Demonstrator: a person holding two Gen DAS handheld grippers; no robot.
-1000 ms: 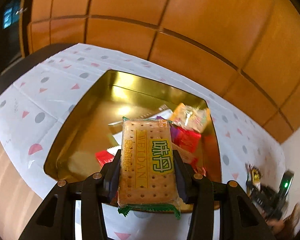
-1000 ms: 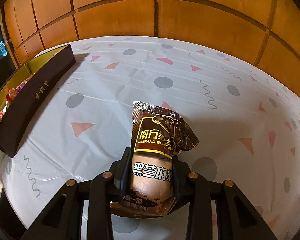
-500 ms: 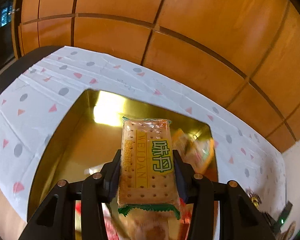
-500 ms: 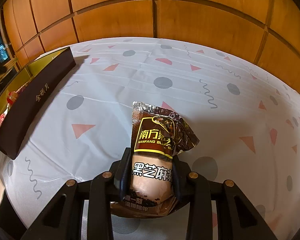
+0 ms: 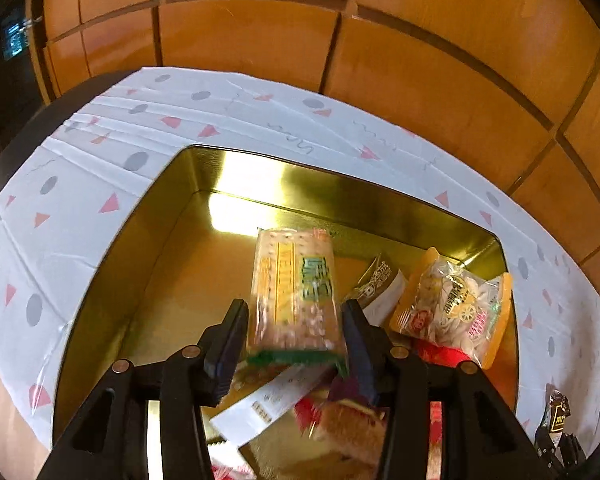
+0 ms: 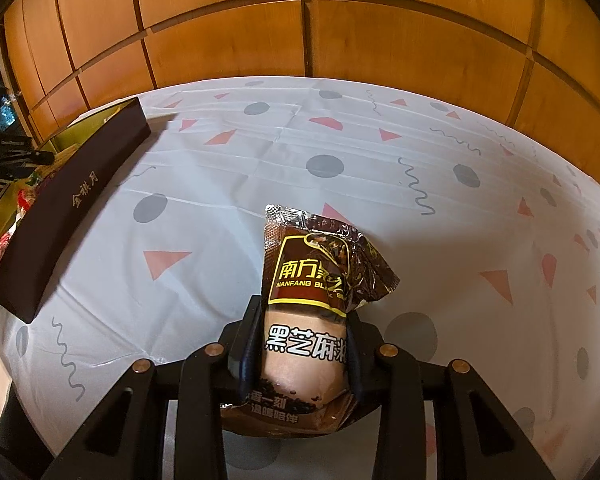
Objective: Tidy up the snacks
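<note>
My left hand-held gripper [image 5: 294,332] is spreading, its jaws opening off the blurred cracker pack [image 5: 294,292], whose long axis runs straight ahead over the gold tin [image 5: 172,248]. My right hand-held gripper [image 6: 300,344] pinches the sesame sachet [image 6: 312,304]; the tin lies far left of it.

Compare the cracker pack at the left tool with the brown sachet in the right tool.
The cracker pack is clear, showing pale crackers, with a green end; the sachet is dark brown foil.
The cracker pack is blurred and loose between the opening left tool; the sachet is sharp and pinched in the right tool.
The cracker pack hangs over the gold box; the sachet is above the tablecloth.
Both are sealed snack packs with Chinese lettering.
</note>
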